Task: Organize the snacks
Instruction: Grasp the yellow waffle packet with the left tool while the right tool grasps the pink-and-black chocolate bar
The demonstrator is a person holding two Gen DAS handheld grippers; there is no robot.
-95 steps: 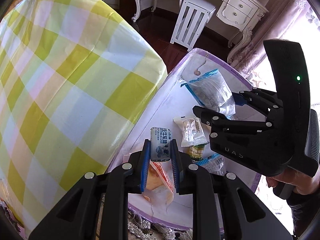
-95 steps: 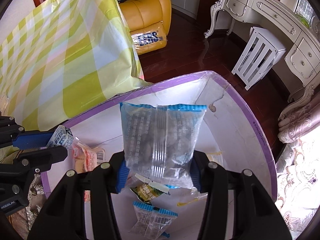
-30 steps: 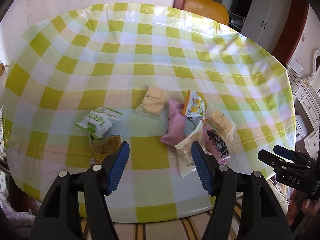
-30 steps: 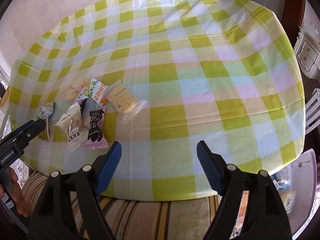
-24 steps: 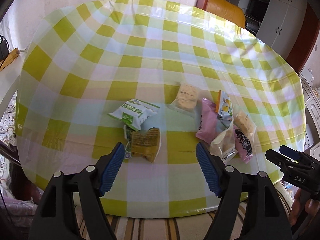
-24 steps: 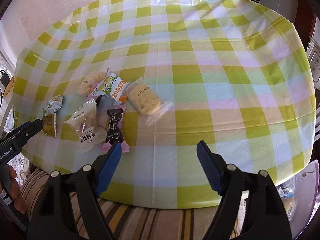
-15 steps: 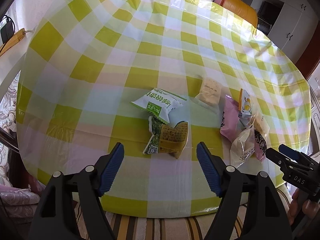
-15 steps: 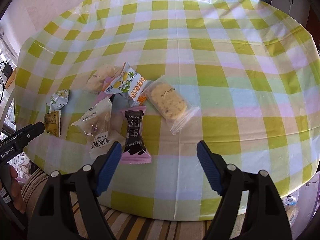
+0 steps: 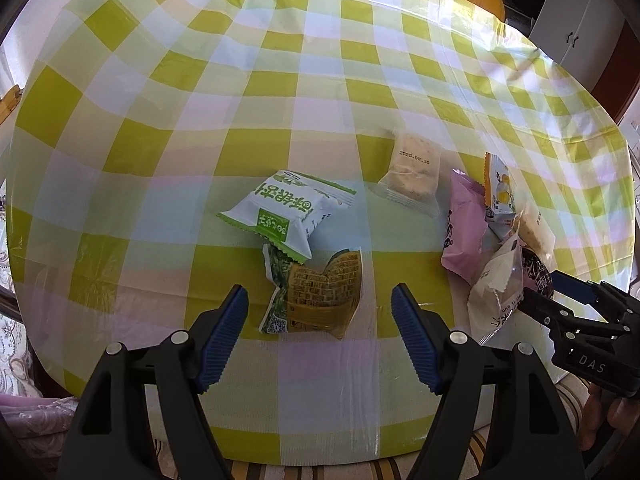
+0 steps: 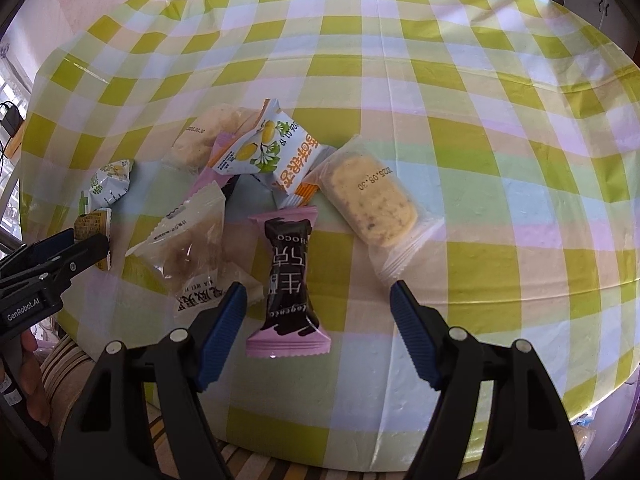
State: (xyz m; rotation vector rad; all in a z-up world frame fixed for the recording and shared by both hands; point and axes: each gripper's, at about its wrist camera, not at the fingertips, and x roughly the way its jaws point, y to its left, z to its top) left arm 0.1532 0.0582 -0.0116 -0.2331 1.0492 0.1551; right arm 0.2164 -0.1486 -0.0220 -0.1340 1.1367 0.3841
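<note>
We read "2025.08.30" on the clear-wrapped biscuit packet [image 10: 370, 200] and "CHOCO" on the pink-and-black foil bar [image 10: 289, 280], all lying near the checked tabletop [image 10: 460, 120] front edge. Right gripper [image 10: 316, 312] fingers, just closing, straddle the bar's end untouched. Left gripper [image 9: 320, 320], spread and empty, hovers over the yellow-green crumpled packet [image 9: 316, 292]; far tabletop lies bare.

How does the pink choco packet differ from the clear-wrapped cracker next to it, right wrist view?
1. The pink choco packet is opaque, with a dark printed panel; the clear-wrapped cracker shows its pale speckled biscuit through the film.
2. The packet lies between the open right gripper fingers; the cracker lies beyond them, to the right.
3. The packet bears large lettering; the cracker only a date stamp.

Both lie flat on the checked tablecloth, sealed.
</note>
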